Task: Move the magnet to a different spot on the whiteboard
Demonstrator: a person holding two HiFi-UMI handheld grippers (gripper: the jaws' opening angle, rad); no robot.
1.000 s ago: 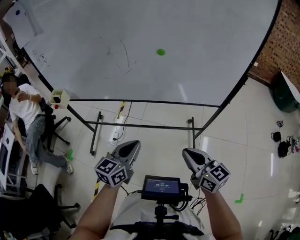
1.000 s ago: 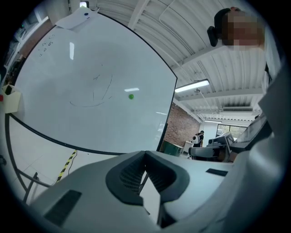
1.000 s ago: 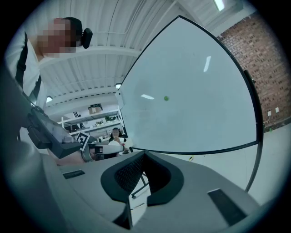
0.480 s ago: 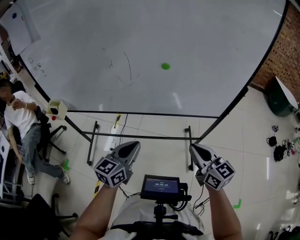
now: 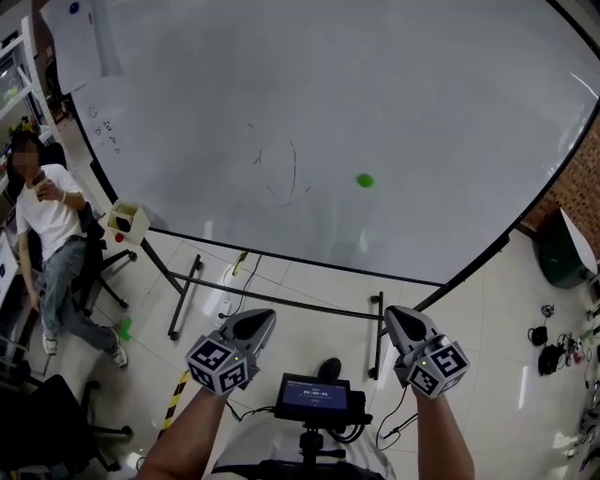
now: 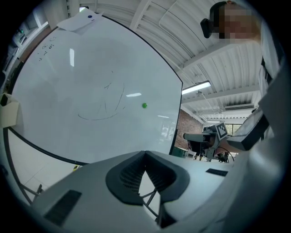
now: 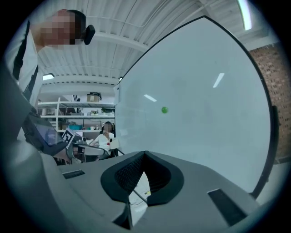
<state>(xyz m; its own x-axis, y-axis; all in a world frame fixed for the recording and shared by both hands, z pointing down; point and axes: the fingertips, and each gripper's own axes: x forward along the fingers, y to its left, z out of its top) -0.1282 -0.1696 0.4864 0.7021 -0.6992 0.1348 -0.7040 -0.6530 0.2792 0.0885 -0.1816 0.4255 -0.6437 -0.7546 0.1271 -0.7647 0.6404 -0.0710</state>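
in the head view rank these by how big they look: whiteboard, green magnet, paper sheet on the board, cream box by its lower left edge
1. whiteboard
2. paper sheet
3. cream box, though its distance from the camera differs, so its true size is unsure
4. green magnet

magnet [image 5: 365,180] on whiteboard [image 5: 450,94] ctr-right, seated person [image 5: 47,211] far left

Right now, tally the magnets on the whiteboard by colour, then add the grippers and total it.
Green magnet: 1
Blue magnet, on the paper sheet: 1
Grippers: 2, the left gripper and the right gripper, both shut
Total: 4
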